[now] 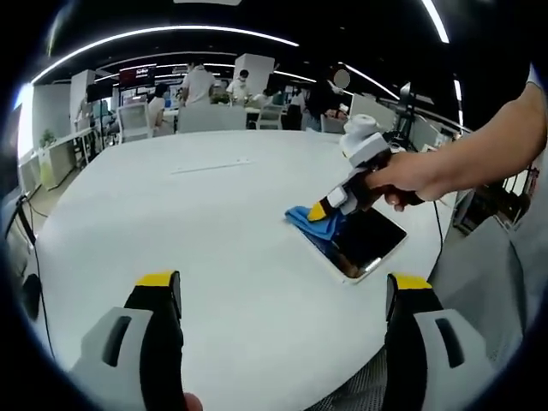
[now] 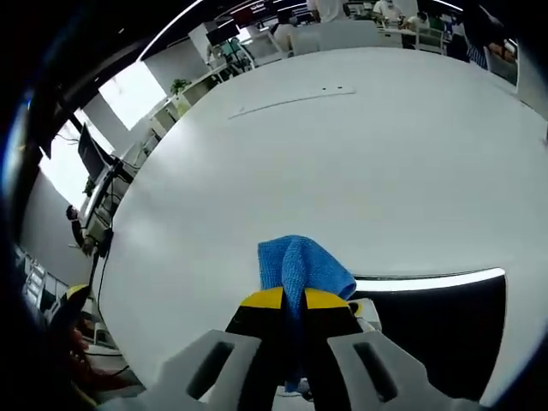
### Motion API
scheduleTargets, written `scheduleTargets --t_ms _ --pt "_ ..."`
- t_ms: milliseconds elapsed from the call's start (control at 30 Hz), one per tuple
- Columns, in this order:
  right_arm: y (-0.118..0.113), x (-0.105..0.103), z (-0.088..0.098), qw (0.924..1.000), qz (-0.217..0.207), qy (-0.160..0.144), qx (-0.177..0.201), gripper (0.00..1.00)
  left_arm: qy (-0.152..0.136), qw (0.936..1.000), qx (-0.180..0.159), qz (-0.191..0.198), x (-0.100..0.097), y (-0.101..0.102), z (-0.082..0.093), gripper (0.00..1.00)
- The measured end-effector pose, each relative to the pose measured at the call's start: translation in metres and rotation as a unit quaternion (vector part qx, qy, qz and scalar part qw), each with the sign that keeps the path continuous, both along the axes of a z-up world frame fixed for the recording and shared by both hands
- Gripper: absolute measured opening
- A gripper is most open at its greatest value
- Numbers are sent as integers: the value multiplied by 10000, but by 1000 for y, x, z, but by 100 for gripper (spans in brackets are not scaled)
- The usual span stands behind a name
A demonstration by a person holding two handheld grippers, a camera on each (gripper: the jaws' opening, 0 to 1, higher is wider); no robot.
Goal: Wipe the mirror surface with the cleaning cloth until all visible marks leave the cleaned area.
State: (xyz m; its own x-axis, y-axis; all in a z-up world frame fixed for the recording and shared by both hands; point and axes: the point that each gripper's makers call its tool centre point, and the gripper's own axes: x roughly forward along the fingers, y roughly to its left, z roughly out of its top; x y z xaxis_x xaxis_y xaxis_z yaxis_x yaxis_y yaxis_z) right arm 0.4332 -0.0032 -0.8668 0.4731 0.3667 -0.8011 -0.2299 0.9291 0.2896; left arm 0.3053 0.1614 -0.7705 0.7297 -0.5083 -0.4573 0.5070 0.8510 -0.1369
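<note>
A rectangular mirror point(image 1: 364, 241) with a pale frame lies flat on the white table point(image 1: 214, 223), right of centre. My right gripper point(image 1: 330, 205), held by a hand, is shut on a blue cleaning cloth point(image 1: 310, 221) and presses it at the mirror's far left end. In the right gripper view the blue cloth point(image 2: 295, 265) bulges out between the yellow-tipped jaws of the right gripper point(image 2: 294, 300), with the dark mirror point(image 2: 437, 321) to the right. My left gripper point(image 1: 282, 287) hovers open over the near table edge, with nothing between its jaws.
The large round white table point(image 2: 360, 137) carries a thin pale strip point(image 1: 210, 166) near its far side. Chairs, desks and several people stand in the background beyond the table. A person's forearm point(image 1: 479, 145) reaches in from the right.
</note>
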Motion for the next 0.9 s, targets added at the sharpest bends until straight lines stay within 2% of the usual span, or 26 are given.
scheduleTargets --t_ms 900 --pt "-40 -2 1 9995 -281 105 -103 1 -69 9999 -22 73 5 1 3 99"
